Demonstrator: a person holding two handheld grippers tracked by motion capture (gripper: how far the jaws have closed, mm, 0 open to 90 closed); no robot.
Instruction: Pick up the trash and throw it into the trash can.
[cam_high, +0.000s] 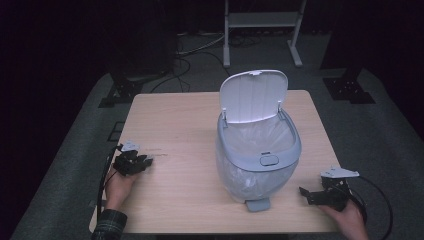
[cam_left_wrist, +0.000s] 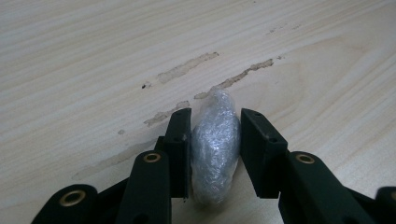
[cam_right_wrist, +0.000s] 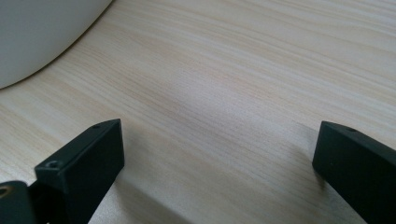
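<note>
From up high, a bin (cam_high: 257, 150) with a clear bag inside stands on the table (cam_high: 175, 195), its lid (cam_high: 254, 95) tipped up and open. The left gripper (cam_high: 145, 162) rests low on the table, well away to the bin's left. The right gripper (cam_high: 306, 194) sits near the bin's right side.

In the left gripper view, the jaws pinch a small ball of crinkly plastic wrap (cam_left_wrist: 215, 149) just over the wood, near some pale streaks (cam_left_wrist: 187, 70).

In the right gripper view, the jaws are spread wide over bare wood, with the bin's white side close by.

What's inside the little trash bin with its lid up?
A clear plastic liner bag lines the bin under the raised lid. The bag's crinkles and the front wall hide the bottom, so any rubbish there can't be seen.
</note>
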